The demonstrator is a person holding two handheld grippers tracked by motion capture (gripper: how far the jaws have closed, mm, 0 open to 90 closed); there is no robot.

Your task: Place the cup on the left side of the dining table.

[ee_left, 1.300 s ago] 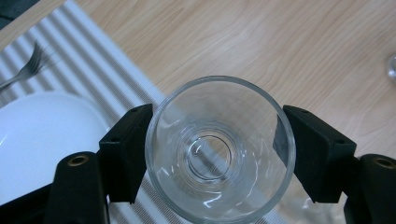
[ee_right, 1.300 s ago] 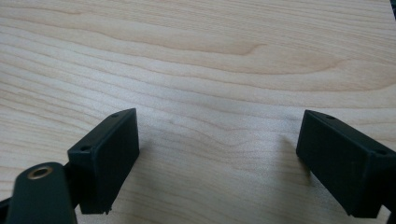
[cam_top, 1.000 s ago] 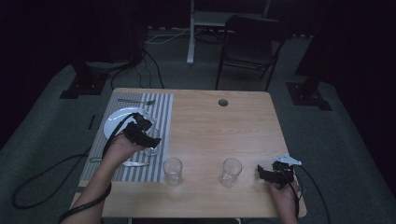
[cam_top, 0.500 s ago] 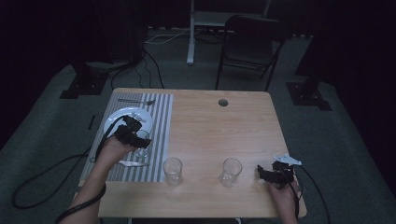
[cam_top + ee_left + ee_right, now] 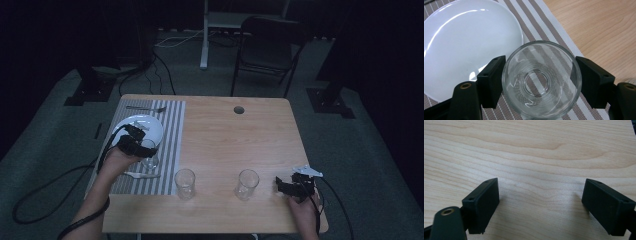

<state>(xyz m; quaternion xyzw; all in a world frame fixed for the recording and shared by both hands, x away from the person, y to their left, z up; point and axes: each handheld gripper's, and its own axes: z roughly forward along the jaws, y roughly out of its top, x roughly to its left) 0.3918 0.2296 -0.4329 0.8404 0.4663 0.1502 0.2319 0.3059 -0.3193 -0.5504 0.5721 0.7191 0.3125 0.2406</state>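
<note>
On the striped placemat [image 5: 167, 150], just beside the white plate [image 5: 469, 45], the left gripper [image 5: 540, 82] clamps a clear glass [image 5: 541, 80]. Right gripper [image 5: 541, 205] rests with jaws apart over bare table [image 5: 536, 150].

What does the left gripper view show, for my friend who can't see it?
Two black fingers squeeze a clear drinking glass from both sides, seen from straight above, so you look down through it to the striped placemat underneath. A white plate sits on the mat beside the glass, and the bare wooden table fills the top right corner.
</note>
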